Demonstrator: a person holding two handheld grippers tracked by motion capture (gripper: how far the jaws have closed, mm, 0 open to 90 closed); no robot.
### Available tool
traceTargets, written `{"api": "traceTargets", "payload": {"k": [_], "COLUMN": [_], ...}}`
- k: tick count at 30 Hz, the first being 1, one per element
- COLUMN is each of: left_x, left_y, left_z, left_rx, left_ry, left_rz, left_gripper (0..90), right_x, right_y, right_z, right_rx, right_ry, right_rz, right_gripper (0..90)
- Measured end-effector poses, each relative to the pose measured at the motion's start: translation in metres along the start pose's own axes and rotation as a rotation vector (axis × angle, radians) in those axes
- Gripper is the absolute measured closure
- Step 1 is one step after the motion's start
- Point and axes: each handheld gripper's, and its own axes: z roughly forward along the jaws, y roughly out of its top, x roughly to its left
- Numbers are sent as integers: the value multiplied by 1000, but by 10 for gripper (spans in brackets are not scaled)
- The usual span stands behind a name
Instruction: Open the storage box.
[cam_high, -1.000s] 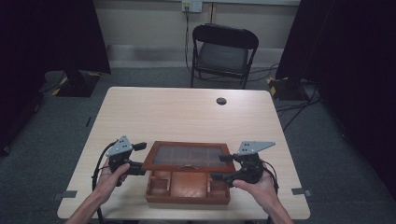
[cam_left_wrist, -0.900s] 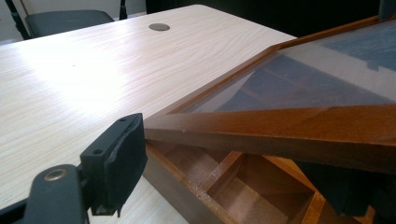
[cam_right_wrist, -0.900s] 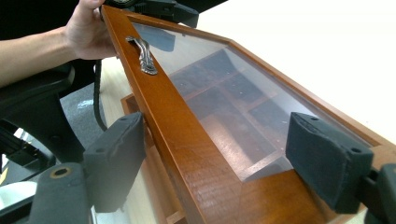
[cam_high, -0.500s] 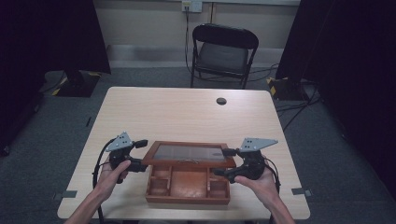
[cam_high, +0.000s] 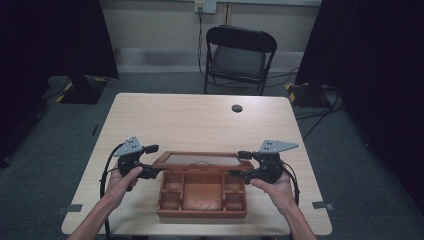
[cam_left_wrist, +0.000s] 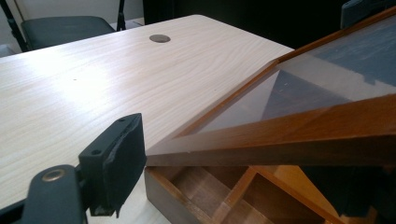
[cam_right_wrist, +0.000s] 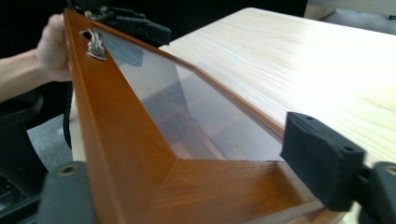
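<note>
A brown wooden box (cam_high: 202, 214) with several open compartments sits at the near edge of the table. Its glass-paned lid (cam_high: 202, 160) is hinged at the back and tilted up. My left gripper (cam_high: 151, 161) holds the lid's left end, its jaws above and below the frame. At the lid's right end, my right gripper (cam_high: 240, 164) holds it the same way. In the left gripper view the lid's frame (cam_left_wrist: 261, 140) fills the gap between the jaws. The right gripper view has a lid corner (cam_right_wrist: 187, 182) between the jaws and a metal pull (cam_right_wrist: 95, 44) farther along.
The pale wooden table (cam_high: 200, 125) stretches bare beyond the box, with a dark round grommet (cam_high: 237, 108) near its far edge. A black folding chair (cam_high: 239, 55) stands behind the table. Cables trail from both grippers off the near edge.
The lid has tilted up further from the box, and both grippers have risen slightly with its ends.
</note>
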Motion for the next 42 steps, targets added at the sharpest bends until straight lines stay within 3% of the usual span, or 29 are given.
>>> {"api": "traceTargets", "payload": {"k": [4, 14, 25, 34, 42], "left_x": [2, 5, 9, 22, 26], "left_y": [1, 3, 8, 4, 1], "left_z": [1, 0, 11, 19, 23], "left_rx": [-15, -31, -22, -21, 5], "left_ry": [8, -4, 3, -7, -6], "left_rz": [-11, -15, 13, -31, -42], "left_gripper": [174, 224, 284, 429, 480], "right_x": [-7, -25, -38, -56, -55], "right_y": [3, 1, 0, -4, -6], "right_z": [0, 13, 18, 22, 27], "right_rx": [-20, -9, -28, -44, -44], "right_ry": [-25, -23, -45, -74, -86], "right_rz": [7, 27, 42, 73, 68], "right_gripper": [279, 345, 375, 425, 435]}}
